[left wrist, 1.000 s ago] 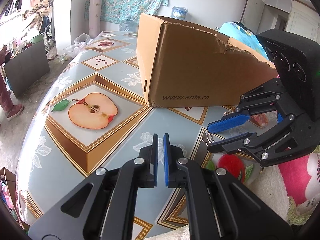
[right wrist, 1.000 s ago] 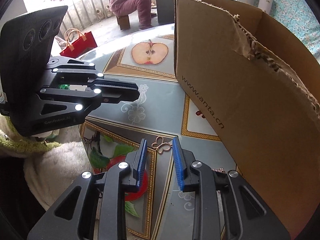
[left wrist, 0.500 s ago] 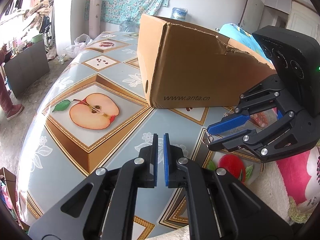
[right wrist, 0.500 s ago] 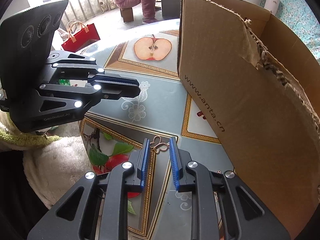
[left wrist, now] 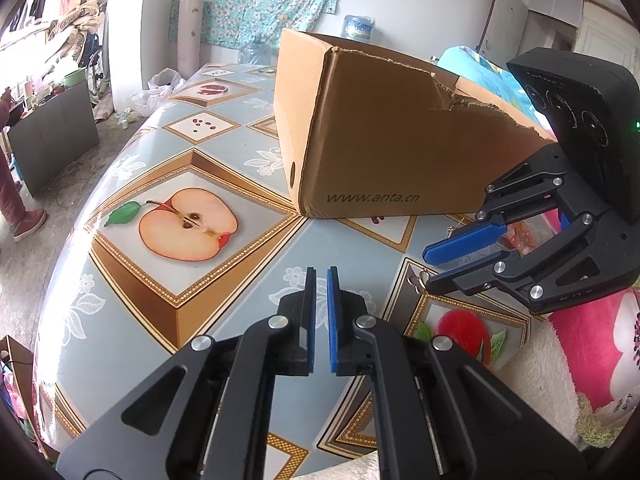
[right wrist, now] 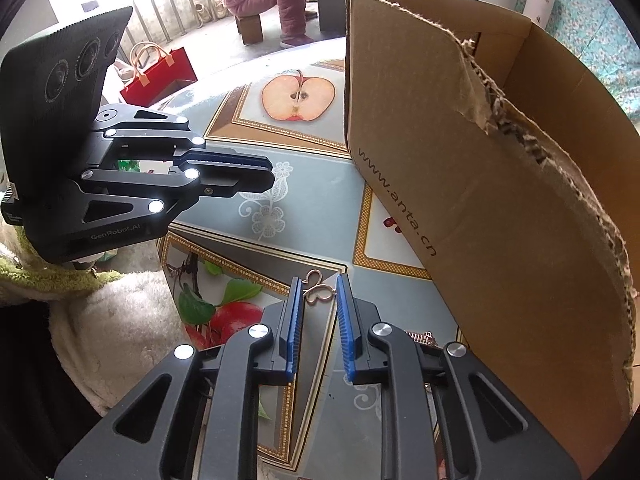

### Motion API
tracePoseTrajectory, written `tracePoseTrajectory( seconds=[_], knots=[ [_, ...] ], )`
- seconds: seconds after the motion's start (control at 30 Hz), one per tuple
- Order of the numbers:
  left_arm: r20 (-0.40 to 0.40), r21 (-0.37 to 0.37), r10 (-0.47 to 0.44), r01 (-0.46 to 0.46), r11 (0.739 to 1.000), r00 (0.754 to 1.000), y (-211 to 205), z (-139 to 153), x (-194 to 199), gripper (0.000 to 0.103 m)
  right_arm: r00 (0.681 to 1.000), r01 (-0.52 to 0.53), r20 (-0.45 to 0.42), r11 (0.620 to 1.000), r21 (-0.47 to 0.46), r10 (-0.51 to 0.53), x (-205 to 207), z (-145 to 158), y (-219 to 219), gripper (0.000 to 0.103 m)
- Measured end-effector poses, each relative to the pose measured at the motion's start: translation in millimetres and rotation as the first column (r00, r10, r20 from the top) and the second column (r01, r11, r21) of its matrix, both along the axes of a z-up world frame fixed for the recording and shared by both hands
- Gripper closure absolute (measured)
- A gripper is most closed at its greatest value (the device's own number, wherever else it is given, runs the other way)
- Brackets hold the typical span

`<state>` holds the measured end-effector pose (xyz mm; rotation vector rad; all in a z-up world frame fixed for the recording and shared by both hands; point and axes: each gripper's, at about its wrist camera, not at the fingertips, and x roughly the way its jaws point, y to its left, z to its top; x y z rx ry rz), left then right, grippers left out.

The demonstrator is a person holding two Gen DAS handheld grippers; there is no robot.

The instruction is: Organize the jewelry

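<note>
**Me:** Closing on the ornament (right wrist: 316, 289) is the risky bit. My right tongs (right wrist: 319, 308) stand partly open and have just widened a little; the rose-gold butterfly piece lies flat on the counter (right wrist: 312, 184) at lower centre of the right view, between the tips, pads not pressing it. Thin wire, slick oilcloth: I judge the pads may slide over it or flick it toward the cardboard box (right wrist: 500, 208).

**Partner:** And the left?

**Me:** Left tongs (left wrist: 321, 280) nearly shut, gripping nothing, hovering lower centre of their own view. A second small piece (right wrist: 418, 336) lies behind my right finger; it could get dragged.

**Partner:** Any writing?

**Me:** Box side reads "www.anta.cn". The left tongs' body reads "GenRobot.AI".
</note>
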<state>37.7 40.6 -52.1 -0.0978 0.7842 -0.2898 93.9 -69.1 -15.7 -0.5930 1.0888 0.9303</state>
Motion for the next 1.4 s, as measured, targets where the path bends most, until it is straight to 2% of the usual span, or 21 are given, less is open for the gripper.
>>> tracePoseTrajectory(
  seconds=[0.03, 0.23, 0.3, 0.37, 0.47, 0.93, 0.97, 1.0, 1.03, 1.2, 1.4],
  knots=[
    [0.0, -0.001, 0.0, 0.0, 1.0, 1.0, -0.1, 0.0, 0.0, 0.098, 1.0, 0.001, 0.001, 1.0, -0.004, -0.001, -0.1, -0.1, 2.1, 0.074],
    [-0.006, -0.004, 0.004, -0.004, 1.0, 1.0, 0.0, -0.7, 0.8, 0.098, 1.0, 0.029, 0.012, 0.999, -0.031, -0.028, -6.0, -4.2, 11.3, 0.074],
    [-0.007, -0.007, 0.005, -0.005, 1.0, 1.0, 0.4, -0.9, 1.3, 0.098, 0.998, 0.055, 0.012, 0.998, -0.033, -0.055, -7.1, -4.3, 12.4, 0.076],
    [-0.008, -0.01, 0.006, -0.006, 1.0, 1.0, 1.4, -1.3, 1.9, 0.098, 0.998, 0.066, 0.007, 0.997, -0.037, -0.066, -10.2, -4.1, 14.8, 0.087],
    [-0.006, -0.011, 0.005, -0.005, 1.0, 1.0, 1.4, -1.0, 2.3, 0.098, 0.997, 0.071, 0.033, 0.996, -0.054, -0.069, -14.9, -3.6, 18.5, 0.087],
    [-0.001, -0.014, 0.007, -0.008, 1.0, 1.0, 7.2, -1.2, -0.6, 0.098, 0.996, 0.083, 0.021, 0.996, -0.043, -0.082, -12.3, -1.9, 19.2, 0.087],
    [-0.001, -0.013, 0.007, -0.007, 1.0, 1.0, 7.0, -1.1, -0.5, 0.098, 0.996, 0.085, 0.02, 0.996, -0.04, -0.085, -12.1, -0.6, 18.1, 0.087],
    [0.0, -0.013, 0.007, -0.007, 1.0, 1.0, 7.1, -1.0, -0.8, 0.098, 0.996, 0.089, 0.018, 0.995, -0.037, -0.088, -11.8, 0.6, 16.6, 0.093],
    [0.0, -0.013, 0.007, -0.007, 1.0, 1.0, 7.0, -0.5, -1.3, 0.098, 0.995, 0.097, 0.018, 0.995, -0.034, -0.096, -10.9, 2.0, 13.5, 0.096],
    [0.001, -0.013, -0.006, 0.006, 1.0, 1.0, 2.4, 2.7, -4.0, 0.097, 0.984, 0.179, 0.018, 0.984, 0.01, -0.18, -10.9, 11.6, -11.2, 0.096],
    [-0.01, 0.005, -0.061, 0.061, 0.998, 0.998, -15.5, 4.3, -3.6, 0.094, 0.949, 0.311, 0.024, 0.947, 0.082, -0.314, -18.1, 19.7, -52.2, 0.096]
  ],
)
